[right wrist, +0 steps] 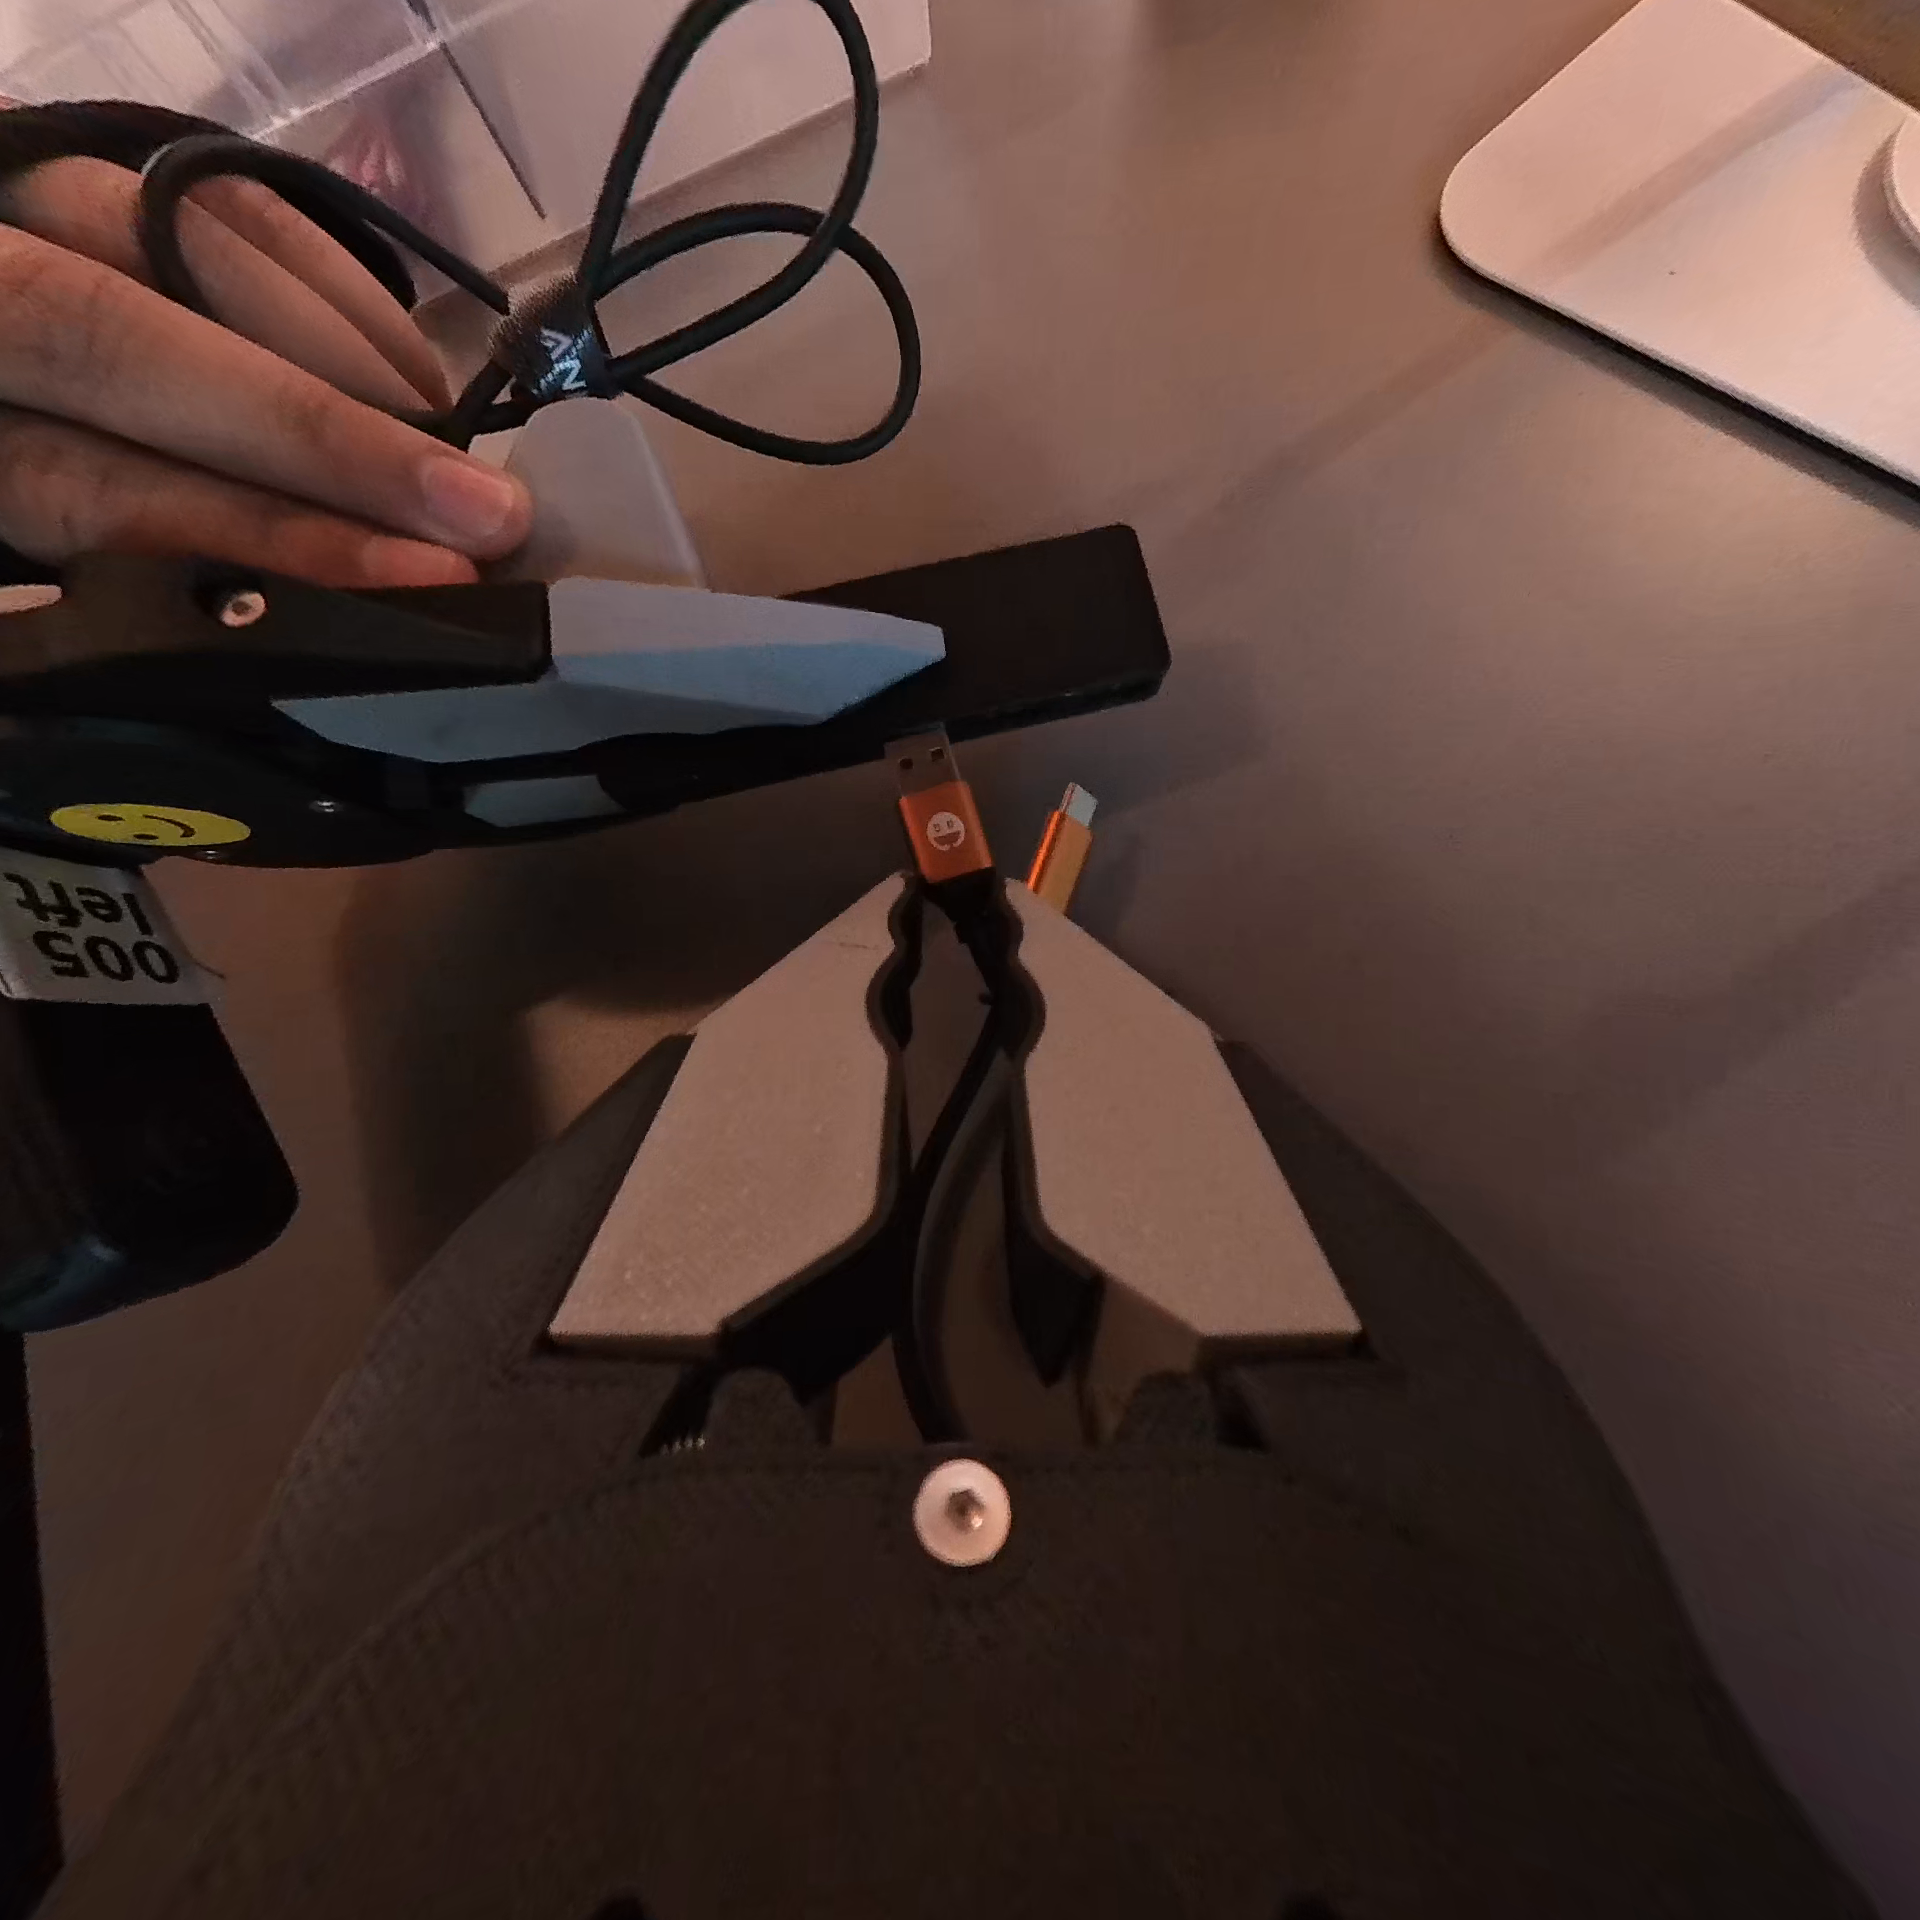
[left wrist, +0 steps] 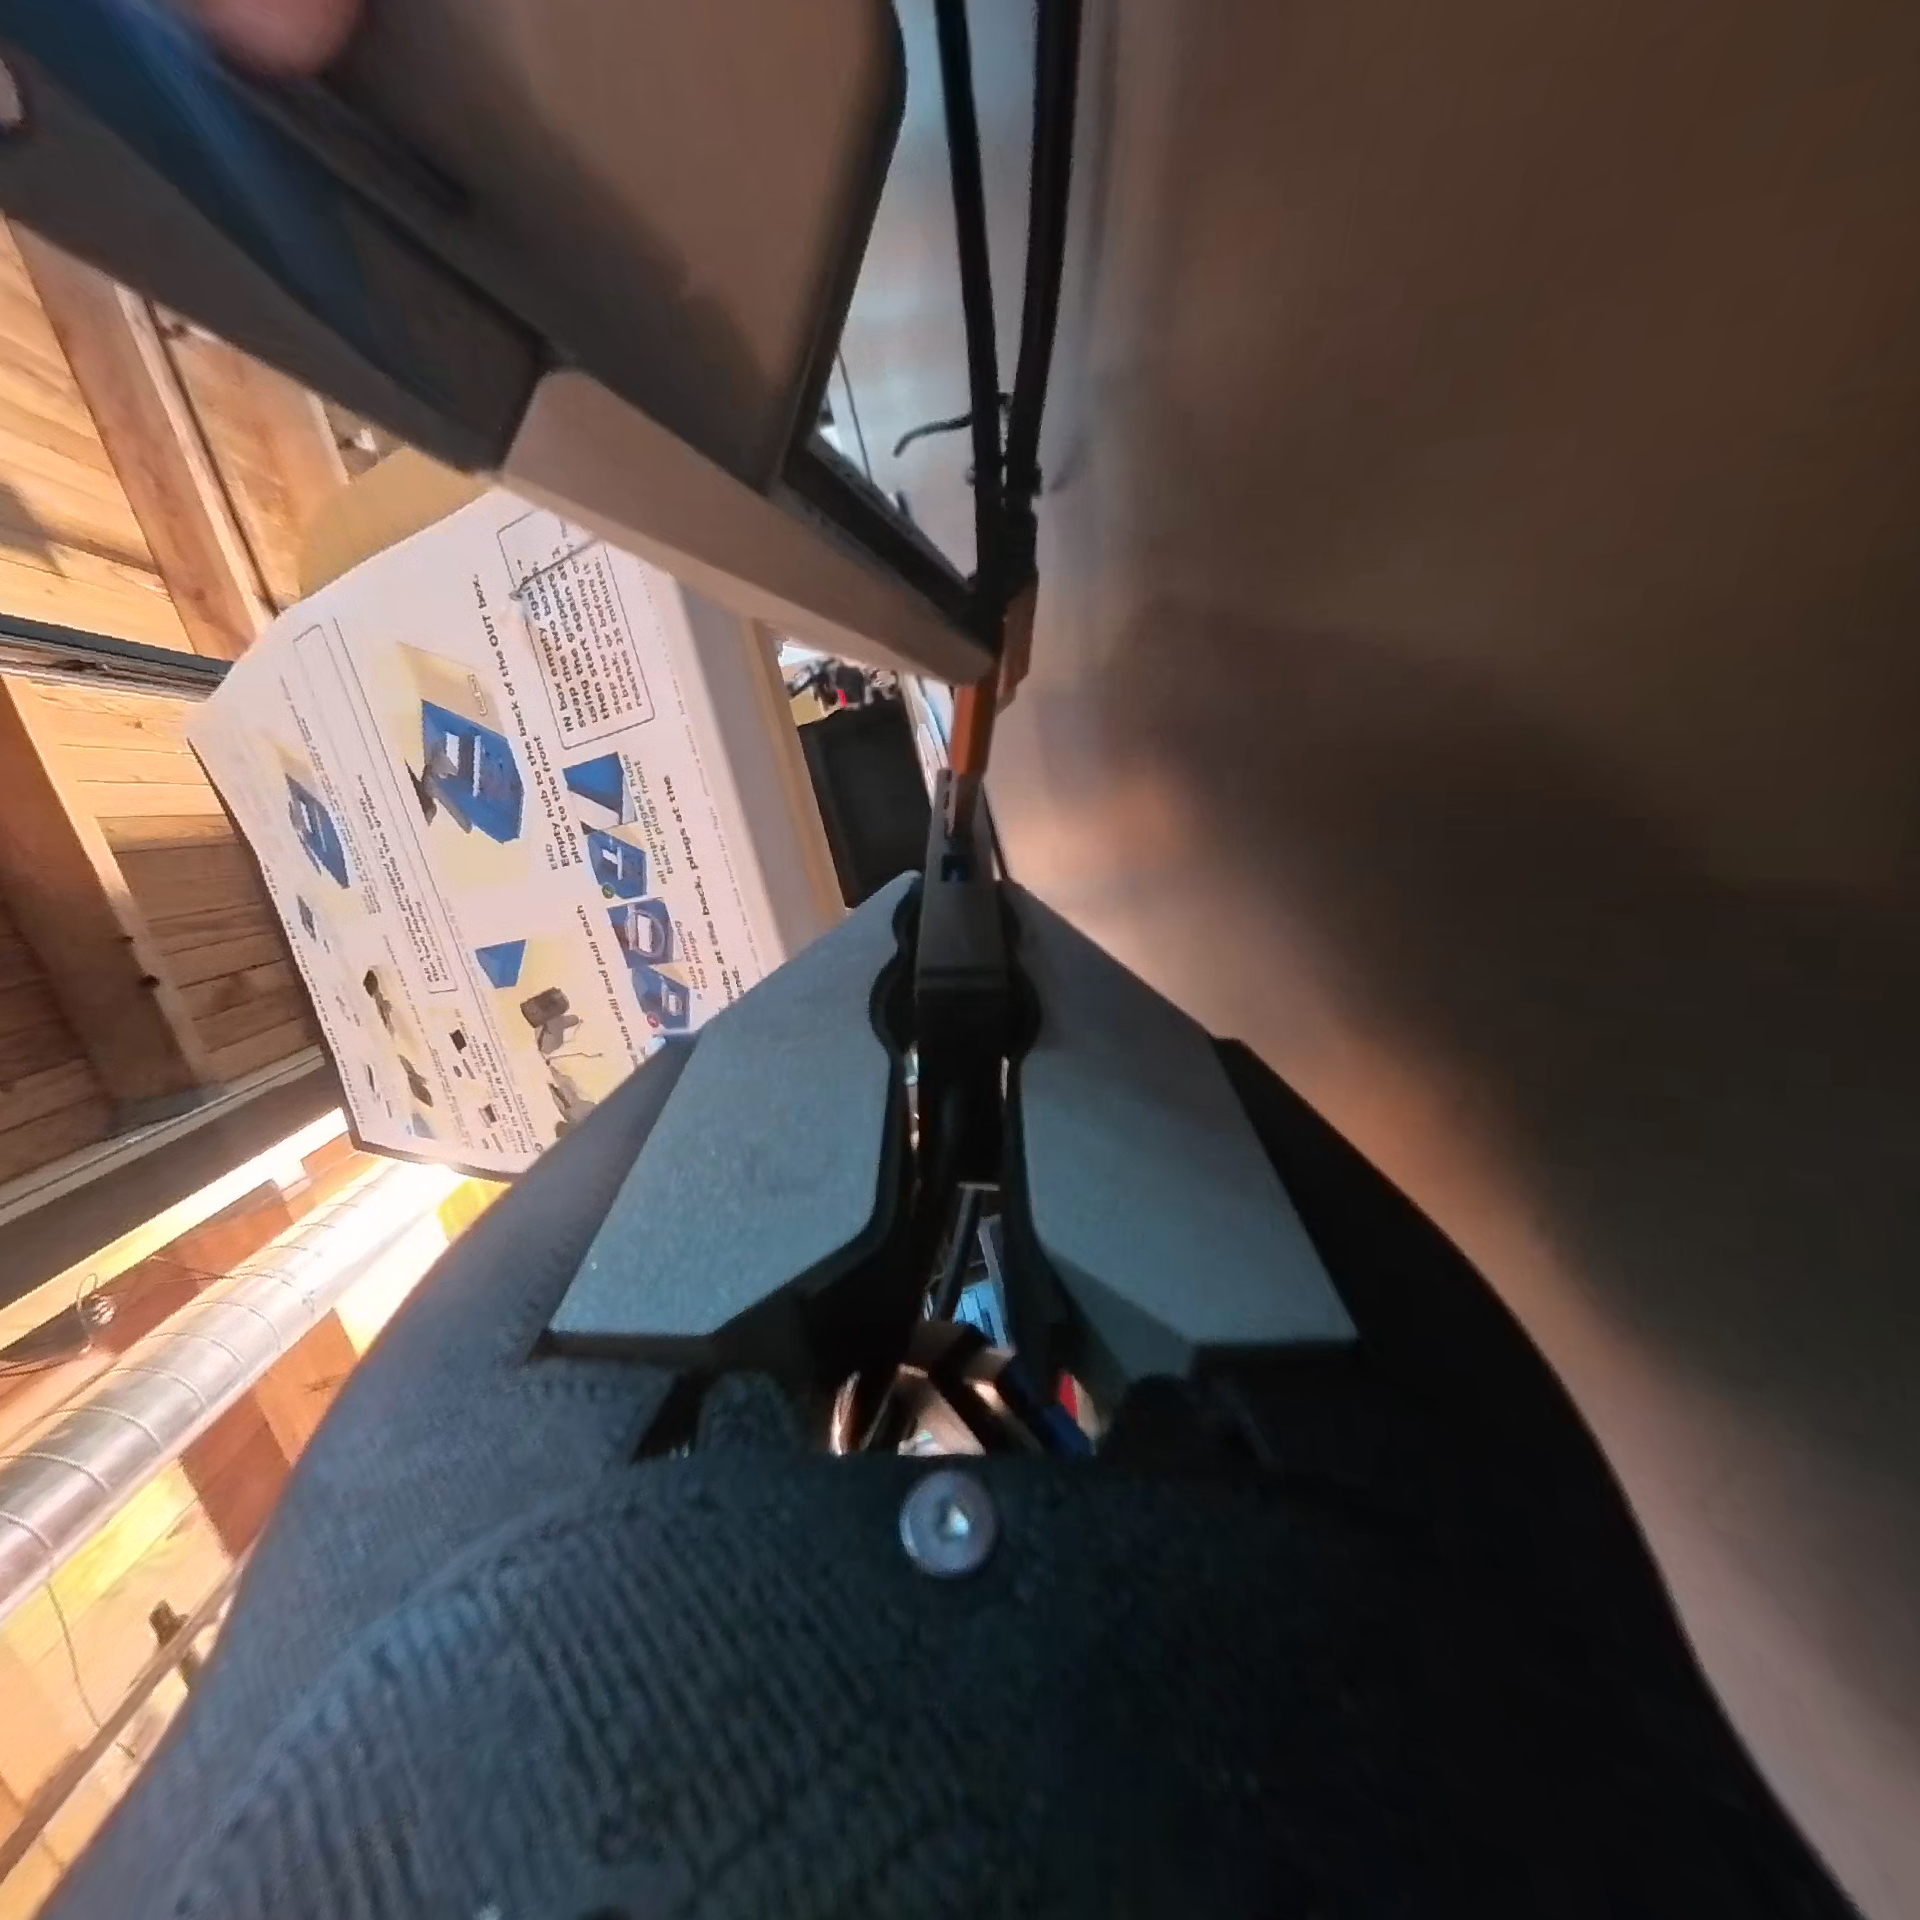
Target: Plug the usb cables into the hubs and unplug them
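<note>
The right claw (right wrist: pixel 954 902) is clamped on the orange plug (right wrist: pixel 940 821) of a USB cable. The plug sticks out past the tips, its metal end just at the edge of the black hub (right wrist: pixel 1039 623). The left claw (left wrist: pixel 958 940) is clamped on that hub, held above the desk (right wrist: pixel 1455 727).

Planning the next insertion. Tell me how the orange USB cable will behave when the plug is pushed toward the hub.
The orange plug looks rigid, so it should push straight. The right gripper pinches it at its rear end, so it may pivot if misaligned. The cable behind looks floppy, curving loosely between the fingers. The hub, held at one end by the left gripper, may twist.
</note>
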`<state>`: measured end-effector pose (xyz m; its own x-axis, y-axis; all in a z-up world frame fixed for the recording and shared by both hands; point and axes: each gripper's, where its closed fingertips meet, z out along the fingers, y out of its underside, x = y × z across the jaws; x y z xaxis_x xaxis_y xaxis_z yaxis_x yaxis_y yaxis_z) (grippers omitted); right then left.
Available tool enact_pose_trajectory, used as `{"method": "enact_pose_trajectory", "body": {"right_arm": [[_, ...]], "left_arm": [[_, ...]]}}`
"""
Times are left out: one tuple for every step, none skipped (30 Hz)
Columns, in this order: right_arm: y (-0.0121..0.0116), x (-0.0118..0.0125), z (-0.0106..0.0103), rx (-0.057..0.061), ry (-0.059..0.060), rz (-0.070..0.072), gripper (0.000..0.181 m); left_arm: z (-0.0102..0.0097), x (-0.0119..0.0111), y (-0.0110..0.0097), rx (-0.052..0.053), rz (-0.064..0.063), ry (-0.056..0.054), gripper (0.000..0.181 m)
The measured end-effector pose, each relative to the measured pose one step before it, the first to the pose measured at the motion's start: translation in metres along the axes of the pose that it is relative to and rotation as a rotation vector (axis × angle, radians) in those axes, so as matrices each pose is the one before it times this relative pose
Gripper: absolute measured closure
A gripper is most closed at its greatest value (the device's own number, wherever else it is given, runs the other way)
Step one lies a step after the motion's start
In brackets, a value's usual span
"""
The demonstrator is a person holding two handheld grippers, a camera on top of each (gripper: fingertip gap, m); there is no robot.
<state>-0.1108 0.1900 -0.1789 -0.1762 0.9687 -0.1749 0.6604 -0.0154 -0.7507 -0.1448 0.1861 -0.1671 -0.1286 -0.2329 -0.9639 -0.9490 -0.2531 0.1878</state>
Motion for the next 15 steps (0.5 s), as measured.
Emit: {"method": "enact_pose_trajectory", "body": {"right_arm": [[0.00008, -0.00059, 0.00034, -0.0014, -0.0016, -0.0021, 0.171], [-0.00012, -0.00043, 0.00008, -0.0006, 0.0006, -0.0027, 0.171], [-0.00005, 0.00021, -0.00008, -0.0012, 0.0048, -0.0053, 0.171], [0.00000, 0.00023, -0.00010, -0.0011, 0.0054, -0.0073, 0.171], [-0.00031, 0.00000, -0.00020, 0.0009, 0.0055, -0.0076, 0.171], [-0.00081, 0.00008, -0.00023, 0.0033, 0.0052, -0.0054, 0.172], [-0.00068, -0.00029, -0.00024, 0.0030, 0.0024, -0.0027, 0.172], [-0.00030, -0.00029, -0.00013, 0.0010, -0.0002, -0.0013, 0.172], [-0.00014, -0.00052, -0.00007, 0.0009, -0.0027, 0.0016, 0.172], [-0.00004, -0.00071, -0.00005, 0.0008, -0.0047, 0.0019, 0.171], [0.00044, -0.00092, 0.00005, -0.0021, -0.0052, -0.0010, 0.171], [0.00043, -0.00071, 0.00031, -0.0025, -0.0031, -0.0032, 0.171], [0.00024, -0.00042, 0.00041, -0.0007, 0.0003, -0.0035, 0.172], [0.00007, -0.00028, 0.00050, -0.0005, 0.0024, -0.0055, 0.172], [0.00009, -0.00030, 0.00053, -0.0008, 0.0028, -0.0071, 0.172]], "left_arm": [[-0.00035, 0.00028, -0.00135, 0.0026, 0.0043, -0.0004, 0.173], [-0.00013, 0.00050, -0.00080, -0.0010, 0.0050, 0.0006, 0.173], [0.00014, 0.00035, -0.00020, -0.0034, 0.0059, -0.0012, 0.173], [0.00029, 0.00035, -0.00009, -0.0010, 0.0046, -0.0010, 0.173], [0.00023, 0.00048, 0.00021, -0.0010, 0.0003, 0.0016, 0.173], [0.00021, 0.00053, 0.00040, -0.0031, -0.0014, 0.0030, 0.173], [-0.00013, 0.00062, 0.00039, -0.0035, -0.0019, 0.0053, 0.173], [-0.00021, 0.00056, 0.00020, -0.0024, -0.0034, 0.0054, 0.173], [-0.00043, -0.00002, -0.00001, -0.0017, -0.0035, 0.0017, 0.172], [-0.00083, -0.00001, 0.00005, -0.0033, -0.0065, 0.0039, 0.173], [-0.00077, 0.00025, -0.00018, -0.0022, -0.0158, 0.0093, 0.172], [-0.00068, 0.00022, -0.00019, -0.0011, -0.0204, 0.0124, 0.172], [-0.00038, 0.00010, 0.00011, -0.0017, -0.0169, 0.0112, 0.172], [-0.00013, 0.00021, 0.00034, -0.0026, -0.0110, 0.0080, 0.173], [0.00010, -0.00012, 0.00029, -0.0024, -0.0056, 0.0028, 0.173]]}}
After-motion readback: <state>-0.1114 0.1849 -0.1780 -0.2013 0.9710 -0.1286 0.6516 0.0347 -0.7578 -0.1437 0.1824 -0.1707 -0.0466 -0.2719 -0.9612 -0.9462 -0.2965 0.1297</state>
